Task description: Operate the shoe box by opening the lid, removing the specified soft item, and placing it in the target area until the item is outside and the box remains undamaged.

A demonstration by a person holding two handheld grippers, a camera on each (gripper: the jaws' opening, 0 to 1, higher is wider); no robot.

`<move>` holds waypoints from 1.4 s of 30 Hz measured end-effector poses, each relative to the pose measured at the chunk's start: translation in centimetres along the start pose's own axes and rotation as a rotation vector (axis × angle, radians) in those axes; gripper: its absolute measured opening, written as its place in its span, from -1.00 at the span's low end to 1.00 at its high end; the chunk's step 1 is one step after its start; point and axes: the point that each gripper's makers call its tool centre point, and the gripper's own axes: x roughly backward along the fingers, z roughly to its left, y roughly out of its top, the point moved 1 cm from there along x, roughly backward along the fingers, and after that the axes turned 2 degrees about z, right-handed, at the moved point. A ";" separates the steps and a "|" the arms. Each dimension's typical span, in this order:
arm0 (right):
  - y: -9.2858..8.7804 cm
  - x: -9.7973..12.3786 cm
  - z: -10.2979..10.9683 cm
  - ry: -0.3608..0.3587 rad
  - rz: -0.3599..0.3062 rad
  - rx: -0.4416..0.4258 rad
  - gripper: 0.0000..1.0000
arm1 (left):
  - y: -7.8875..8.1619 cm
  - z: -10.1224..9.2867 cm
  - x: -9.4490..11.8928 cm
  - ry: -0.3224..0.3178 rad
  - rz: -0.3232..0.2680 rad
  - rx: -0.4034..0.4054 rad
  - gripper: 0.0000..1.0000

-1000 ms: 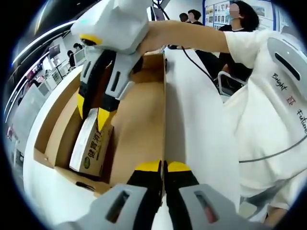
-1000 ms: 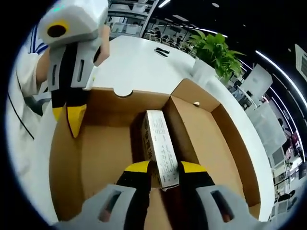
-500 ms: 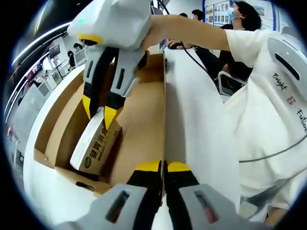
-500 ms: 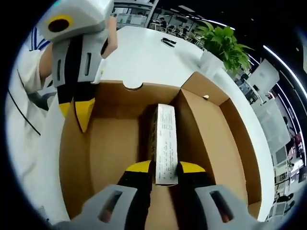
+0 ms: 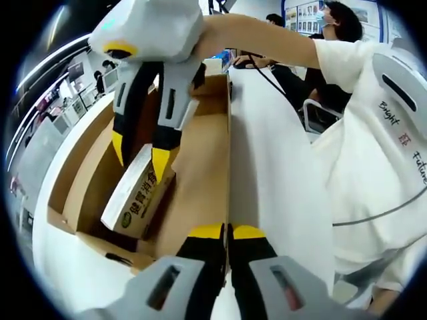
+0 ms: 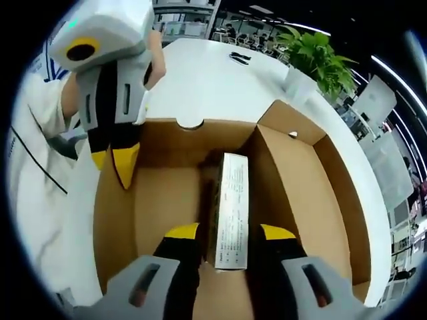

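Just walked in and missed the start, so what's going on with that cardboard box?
A person is working an open cardboard shoe box on a white table with two handheld grippers. The left gripper is shut on the edge of the box's lid, holding it open. The right gripper has its jaws closed around a small white carton with printed text, which sits tilted inside the box. The carton is not out of the box yet.
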 end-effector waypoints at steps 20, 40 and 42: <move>-0.6 -2.7 -0.9 0.119 0.155 0.063 -0.49 | 0.0 0.1 0.1 -0.001 -0.015 0.000 -0.98; -1.2 -3.3 1.3 0.263 0.312 -0.027 -0.59 | 0.1 0.1 -0.1 0.000 -0.001 -0.005 -0.98; -1.3 -3.3 1.3 0.264 0.339 -0.030 -0.59 | 0.1 0.1 -0.1 -0.001 0.000 -0.004 -0.98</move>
